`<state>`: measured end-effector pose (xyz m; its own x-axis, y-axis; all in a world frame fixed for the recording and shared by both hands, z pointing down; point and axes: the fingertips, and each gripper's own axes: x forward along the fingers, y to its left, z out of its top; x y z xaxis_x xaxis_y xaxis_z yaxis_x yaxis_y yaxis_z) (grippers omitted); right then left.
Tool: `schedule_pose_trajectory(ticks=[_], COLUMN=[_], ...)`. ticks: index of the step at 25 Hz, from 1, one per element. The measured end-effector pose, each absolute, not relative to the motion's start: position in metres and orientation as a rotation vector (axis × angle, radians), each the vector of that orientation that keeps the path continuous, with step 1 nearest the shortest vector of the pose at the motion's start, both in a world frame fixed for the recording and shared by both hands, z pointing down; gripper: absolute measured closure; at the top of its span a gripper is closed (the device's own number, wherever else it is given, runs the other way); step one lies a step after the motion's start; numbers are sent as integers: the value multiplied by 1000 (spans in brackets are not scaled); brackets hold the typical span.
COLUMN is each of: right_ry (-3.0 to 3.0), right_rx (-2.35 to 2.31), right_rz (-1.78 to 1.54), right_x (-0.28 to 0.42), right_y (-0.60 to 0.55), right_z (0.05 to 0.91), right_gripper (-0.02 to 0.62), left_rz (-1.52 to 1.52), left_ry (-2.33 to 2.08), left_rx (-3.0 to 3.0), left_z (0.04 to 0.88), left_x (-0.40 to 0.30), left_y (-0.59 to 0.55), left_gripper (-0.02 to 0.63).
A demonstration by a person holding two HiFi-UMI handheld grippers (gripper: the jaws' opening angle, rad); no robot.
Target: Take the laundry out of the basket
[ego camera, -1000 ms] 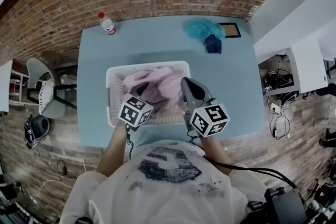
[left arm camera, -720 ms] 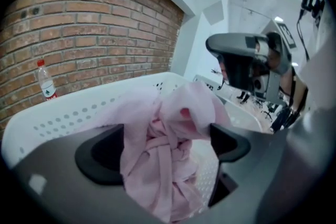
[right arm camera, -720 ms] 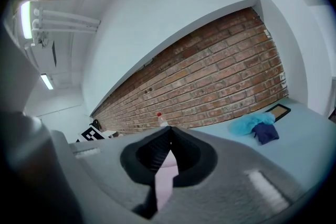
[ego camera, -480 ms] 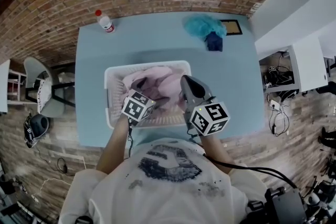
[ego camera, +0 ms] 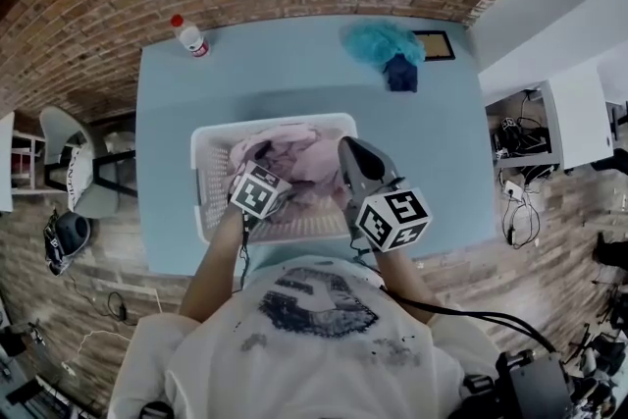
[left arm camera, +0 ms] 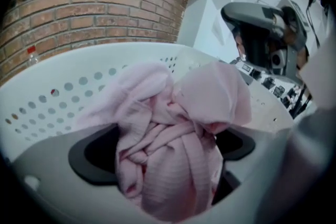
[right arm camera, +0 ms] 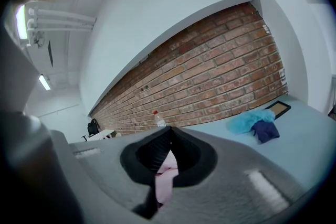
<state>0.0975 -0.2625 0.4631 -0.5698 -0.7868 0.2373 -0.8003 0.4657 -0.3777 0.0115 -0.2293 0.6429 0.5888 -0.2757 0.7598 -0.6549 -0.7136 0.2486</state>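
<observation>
Left gripper (left arm camera: 165, 152) jaws just opening around pink laundry (left arm camera: 210, 92); right gripper (right arm camera: 169, 131) closed, seemingly empty

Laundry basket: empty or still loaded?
Loaded. Crumpled pink cloth lies heaped inside the white perforated plastic basket.

Pink laundry (left arm camera: 173, 149) in white basket (left arm camera: 79, 86), between just-opened jaws of the tool (left arm camera: 165, 153)

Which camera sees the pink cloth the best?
The left gripper view. There the pink cloth fills the middle, close up, and its twisted folds are clear. The head view shows it small, down in the basket. The right gripper view shows only a thin pink sliver.
</observation>
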Motion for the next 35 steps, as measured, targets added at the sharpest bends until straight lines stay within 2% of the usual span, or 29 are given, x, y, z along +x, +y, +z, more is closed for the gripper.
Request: schedule_pose_trajectory(ticks=[18,20,31,35], right_ry=[-2649,-2650,-2646,-2647], right_rx=[1432,1428,1458,1467], right_rz=[756,757,750,752], right_x=[94,92,97,99], right_y=[-272,-272,-265,-264], right_z=[476,475,469,468], right_gripper=[598,598,598,598], left_rz=[848,852,792,800], left_ry=[-728,-720,-750,-779], left_rx=[2183,2185,2200,2215], left_z=[683,684,661,655], left_x=[16,18,15,14], left_y=[-241,-241,-239,-240], left_gripper=[39,64,324,351])
